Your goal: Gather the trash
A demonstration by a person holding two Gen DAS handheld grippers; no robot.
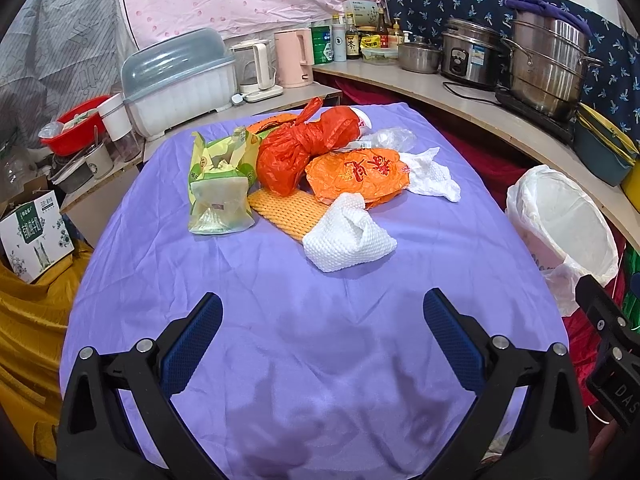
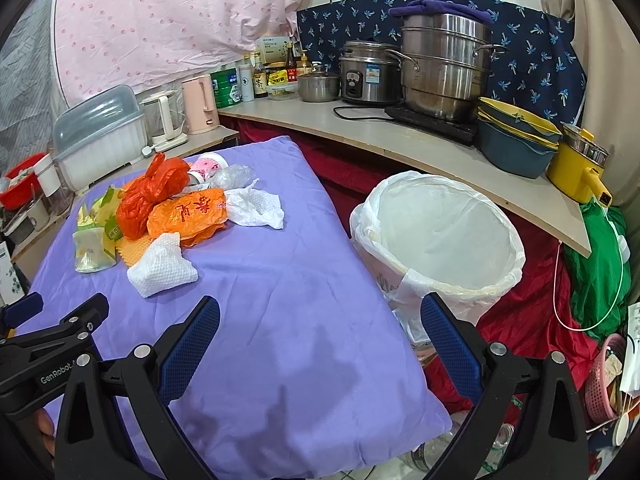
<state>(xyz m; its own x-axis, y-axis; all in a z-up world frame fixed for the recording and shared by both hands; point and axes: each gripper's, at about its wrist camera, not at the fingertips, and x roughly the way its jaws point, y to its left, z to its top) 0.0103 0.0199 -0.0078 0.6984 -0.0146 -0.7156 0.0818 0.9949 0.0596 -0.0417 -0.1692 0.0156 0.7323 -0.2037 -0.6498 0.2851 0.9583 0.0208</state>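
Left gripper (image 1: 322,330): jaws spread, nothing held, above purple cloth (image 1: 280,320). Right gripper (image 2: 320,334): jaws spread, nothing held. Trash pile (image 1: 320,168) ahead of left gripper, well apart. Lined bin (image 2: 440,236) ahead-right of right gripper, beside table.

Bare purple cloth (image 1: 320,320) lies open up to the trash heap (image 1: 320,168); the bin's (image 2: 440,232) mouth is unobstructed.
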